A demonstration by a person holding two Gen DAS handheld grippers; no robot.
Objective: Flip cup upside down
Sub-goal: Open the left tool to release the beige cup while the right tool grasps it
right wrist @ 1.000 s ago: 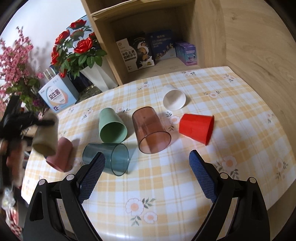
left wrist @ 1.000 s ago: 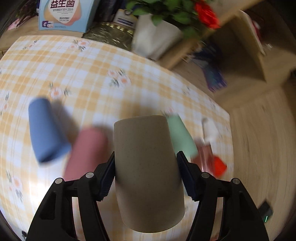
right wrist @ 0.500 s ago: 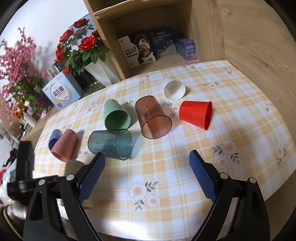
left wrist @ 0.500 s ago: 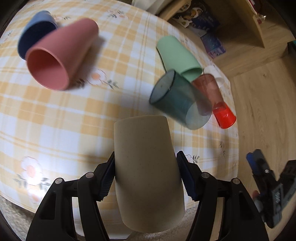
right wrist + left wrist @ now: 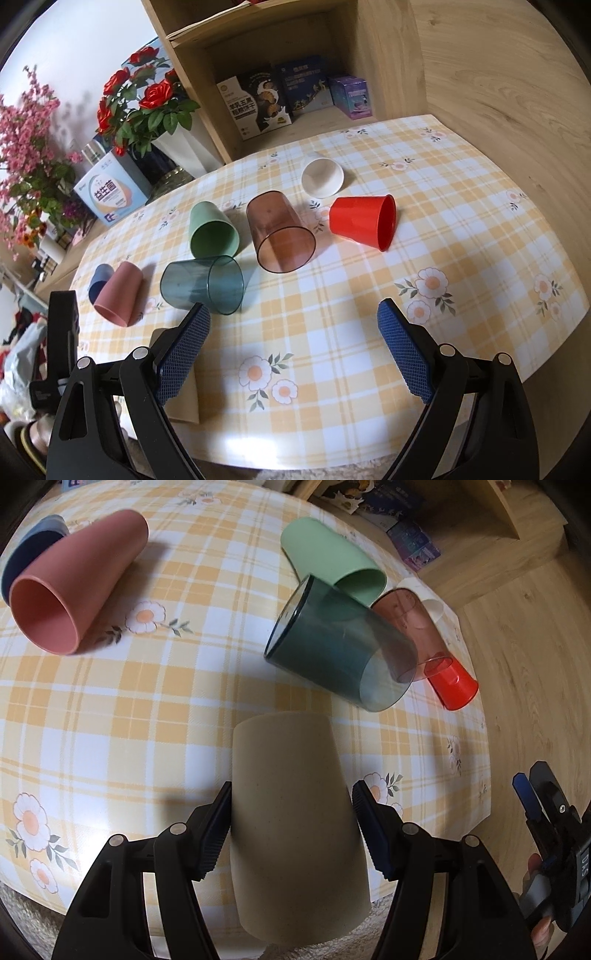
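Our left gripper (image 5: 291,805) clenches the beige matte plastic cup (image 5: 295,812) at lower centre, our right gripper (image 5: 295,354) is released; a careless lowering could tip it.

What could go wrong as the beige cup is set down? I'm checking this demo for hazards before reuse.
The beige cup, clamped in the left gripper, sits near the table edge; set down there, it might tip off. The teal cup lies on its side just ahead and could roll if bumped. The open right gripper waits close by, so the two tools could clash.
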